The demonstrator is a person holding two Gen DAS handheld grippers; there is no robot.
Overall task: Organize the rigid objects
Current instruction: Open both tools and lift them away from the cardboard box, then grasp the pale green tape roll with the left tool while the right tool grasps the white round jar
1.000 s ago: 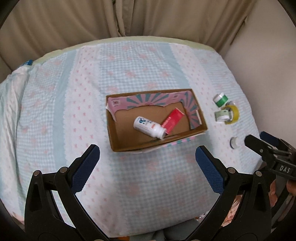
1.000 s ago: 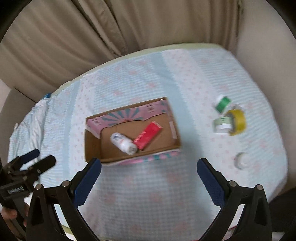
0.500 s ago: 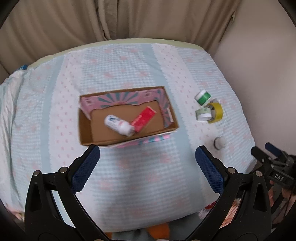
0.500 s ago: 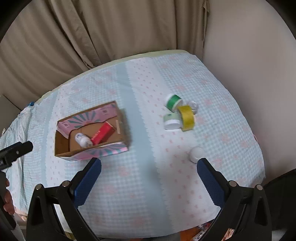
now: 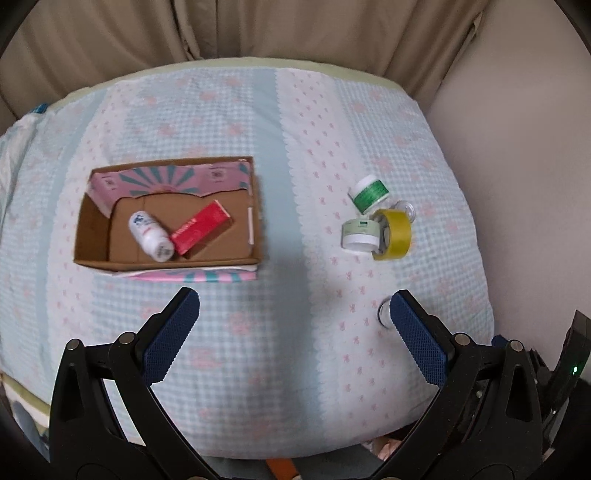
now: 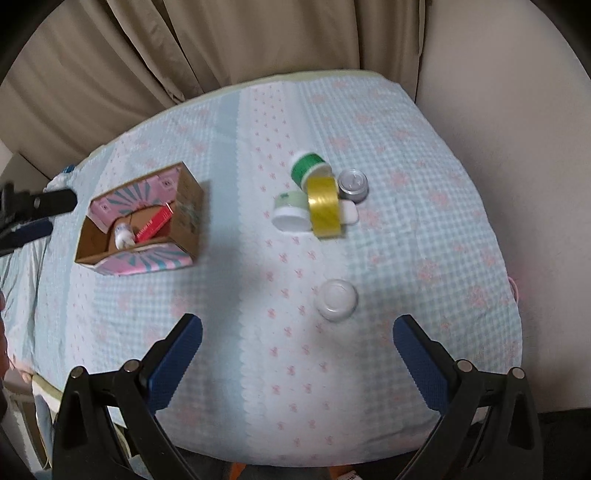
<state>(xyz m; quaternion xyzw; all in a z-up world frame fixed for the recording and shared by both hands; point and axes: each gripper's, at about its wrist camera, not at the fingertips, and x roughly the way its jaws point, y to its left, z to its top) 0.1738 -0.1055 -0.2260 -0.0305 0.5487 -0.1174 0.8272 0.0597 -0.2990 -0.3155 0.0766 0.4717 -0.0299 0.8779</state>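
Note:
An open cardboard box (image 5: 92,236) (image 6: 186,206) on the checked cloth holds a white bottle (image 5: 149,230) and a red carton (image 5: 201,227). To its right lie a green jar (image 5: 369,194) (image 6: 308,168), a pale green jar (image 5: 360,234) (image 6: 291,210), a yellow tape roll (image 5: 393,234) (image 6: 325,210), a silver-lidded jar (image 6: 354,184) and a small clear jar (image 6: 336,299). My left gripper (image 5: 291,325) is open and empty above the cloth in front of the box. My right gripper (image 6: 297,345) is open and empty, just short of the clear jar.
The cloth-covered table (image 5: 258,118) is round, with beige curtains (image 5: 221,29) behind and a plain wall (image 6: 517,129) on the right. The left gripper's fingers (image 6: 33,203) show at the left edge of the right wrist view.
Both grippers have swung to the right; the box has slid left in both views and the jars and tape now sit nearer the right gripper. Both grippers stay open.

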